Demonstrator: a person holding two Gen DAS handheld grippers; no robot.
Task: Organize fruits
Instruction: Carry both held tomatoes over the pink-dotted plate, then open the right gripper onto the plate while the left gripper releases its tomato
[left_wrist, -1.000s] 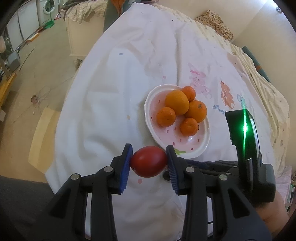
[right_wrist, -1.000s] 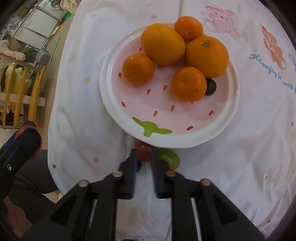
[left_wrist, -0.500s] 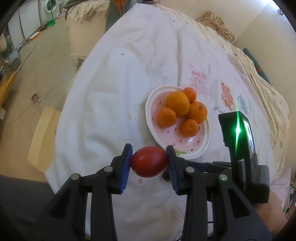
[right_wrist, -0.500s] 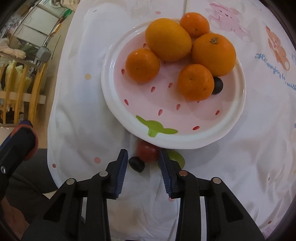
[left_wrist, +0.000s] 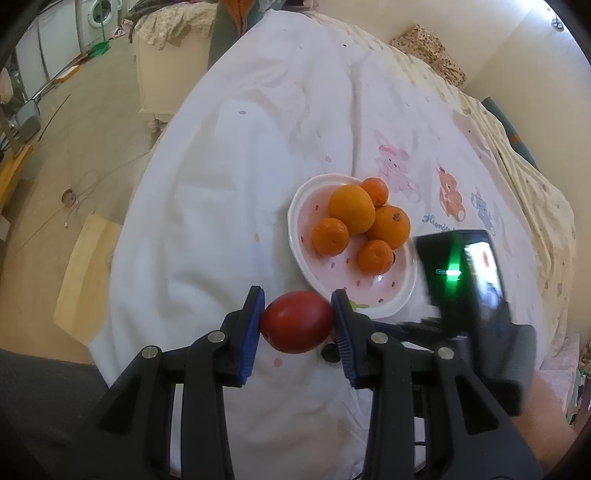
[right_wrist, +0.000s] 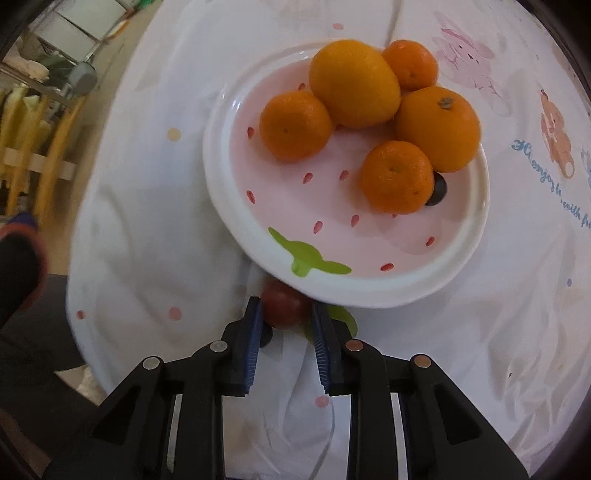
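Two claws picking fruit beside a plate (right_wrist: 476, 236) of oranges.
Left claw (left_wrist: 297, 322) is gripping a red tomato (left_wrist: 297, 320). Right claw (right_wrist: 287, 318), earlier wider, is closing around a small red fruit (right_wrist: 284, 304) at the plate's 6 o'clock.

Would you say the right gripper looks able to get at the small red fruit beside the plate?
Probably yes: the right gripper has the small red fruit between its closing jaws, though the plate rim overhangs it closely.

White plate (right_wrist: 458, 273) with pink centre, red seed specks, green leaf mark. Five orange citrus fruits (right_wrist: 354, 83) on it, one dark grape (right_wrist: 439, 189). Large red tomato (left_wrist: 297, 321). White cloth (left_wrist: 229, 206) with pastel dots, pink rabbit and orange bear prints, blue script.
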